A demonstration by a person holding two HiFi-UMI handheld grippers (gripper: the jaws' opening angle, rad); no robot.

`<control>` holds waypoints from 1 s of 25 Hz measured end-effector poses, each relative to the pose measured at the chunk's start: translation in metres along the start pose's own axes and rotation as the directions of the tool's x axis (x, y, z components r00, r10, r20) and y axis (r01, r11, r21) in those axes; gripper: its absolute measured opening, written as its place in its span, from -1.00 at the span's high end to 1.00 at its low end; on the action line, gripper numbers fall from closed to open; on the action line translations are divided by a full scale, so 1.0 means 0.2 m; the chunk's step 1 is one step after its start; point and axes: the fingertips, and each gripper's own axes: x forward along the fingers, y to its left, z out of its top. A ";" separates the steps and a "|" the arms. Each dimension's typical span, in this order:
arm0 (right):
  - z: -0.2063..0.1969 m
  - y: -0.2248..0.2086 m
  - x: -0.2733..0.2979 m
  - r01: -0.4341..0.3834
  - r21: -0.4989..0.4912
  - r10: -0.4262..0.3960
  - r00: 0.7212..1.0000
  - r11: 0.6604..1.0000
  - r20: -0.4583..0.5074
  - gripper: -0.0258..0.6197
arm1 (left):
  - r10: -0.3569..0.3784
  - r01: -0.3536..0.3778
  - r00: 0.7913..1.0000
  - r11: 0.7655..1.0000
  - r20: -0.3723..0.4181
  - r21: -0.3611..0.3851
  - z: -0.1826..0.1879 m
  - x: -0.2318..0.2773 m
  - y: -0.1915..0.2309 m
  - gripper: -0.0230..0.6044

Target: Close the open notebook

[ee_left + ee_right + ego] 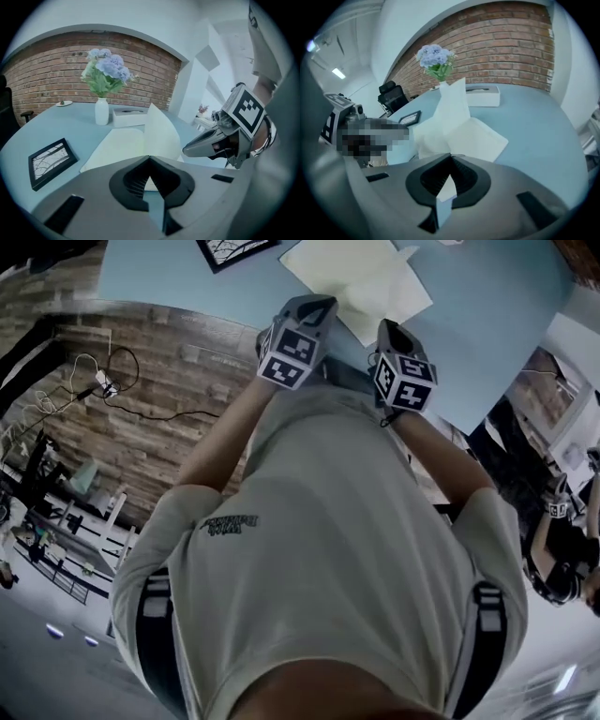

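1. Step in hand: I'd call this the approach. Nothing is touching the notebook (pixel 361 282) yet. It lies open on the blue desk (pixel 487 324), just ahead of both tongs, with one leaf standing up near the spine and pages flat on either side.
2. Left tongs (pixel 150 159): pinched shut, nothing in them, hovering short of the near edge of the pages.
3. Right tongs (pixel 451 157): same deal, tips together and empty, just beside the left ones.
4. Next move, my guess: bring one closed tip in behind a cover, sweep it over the spine, and use the other to steady the flat side.
5. The vase (pixel 101 111) and black frame (pixel 49 161) sit well apart, so there's room to swing.
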 end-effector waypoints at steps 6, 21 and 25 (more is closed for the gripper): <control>-0.36 -0.02 0.01 0.015 0.056 -0.003 0.978 0.998 -0.208 0.90 | -0.042 0.045 0.996 0.998 -0.077 0.043 -0.13 0.10 -0.10 0.88; 0.52 0.37 0.08 -0.093 -0.333 0.162 0.969 0.938 0.185 0.67 | 0.204 -0.199 0.978 0.972 0.033 -0.121 0.00 -0.18 0.39 0.88; 0.53 0.55 0.27 -0.150 -0.438 0.226 0.966 0.886 0.127 0.67 | 0.268 -0.259 0.963 0.952 0.038 -0.161 -0.03 -0.25 0.52 0.88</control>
